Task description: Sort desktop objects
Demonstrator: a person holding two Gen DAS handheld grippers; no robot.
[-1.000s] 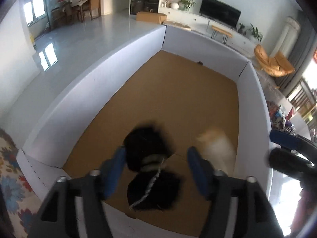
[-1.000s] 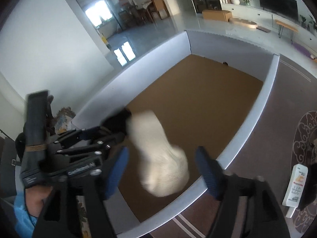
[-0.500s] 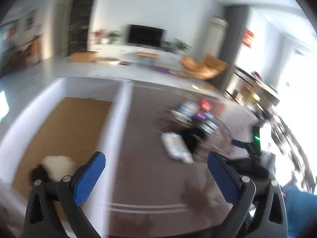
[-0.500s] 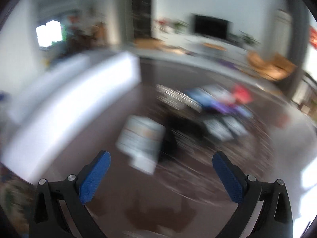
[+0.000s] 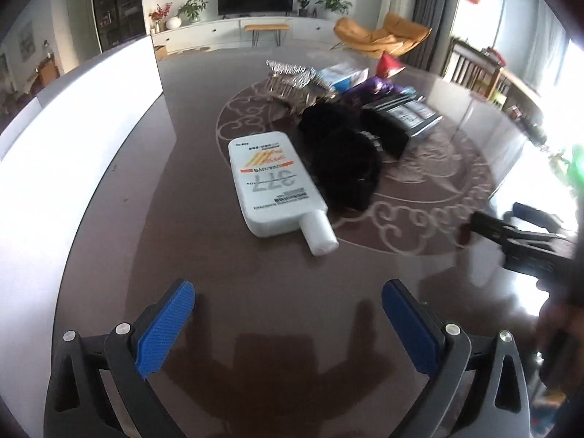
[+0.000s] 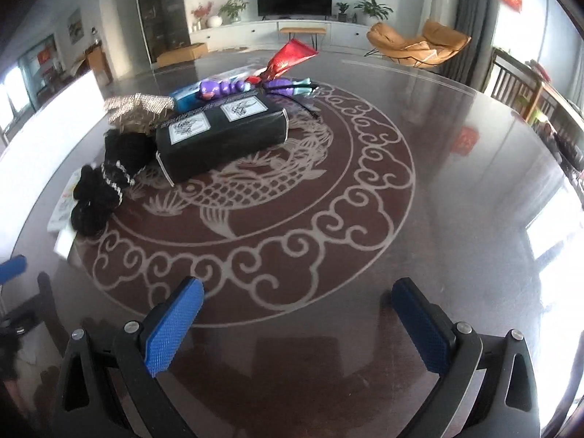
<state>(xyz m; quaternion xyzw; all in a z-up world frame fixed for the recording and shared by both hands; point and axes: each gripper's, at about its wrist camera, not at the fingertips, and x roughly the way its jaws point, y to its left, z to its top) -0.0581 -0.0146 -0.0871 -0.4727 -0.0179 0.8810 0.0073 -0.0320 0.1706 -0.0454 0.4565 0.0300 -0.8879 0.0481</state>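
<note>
On the dark glossy table (image 5: 153,241) with its pale dragon-and-cloud motif, the objects for sorting lie in one cluster. A white bottle (image 5: 275,186) lies flat with its cap toward the camera, touching a black fluffy item (image 5: 343,160) on its right. Behind these sit a black box (image 6: 219,131) with two white labels, a glittery silver item (image 6: 137,109), a purple toy (image 6: 219,87) and a red packet (image 6: 292,53). A white box wall (image 5: 73,135) stands along the table's left side. Left claw (image 5: 288,314): released, jaws wide apart, nothing held, hovering short of the bottle. Right claw (image 6: 297,314): likewise released and empty, above bare table well apart from the cluster.
</note>
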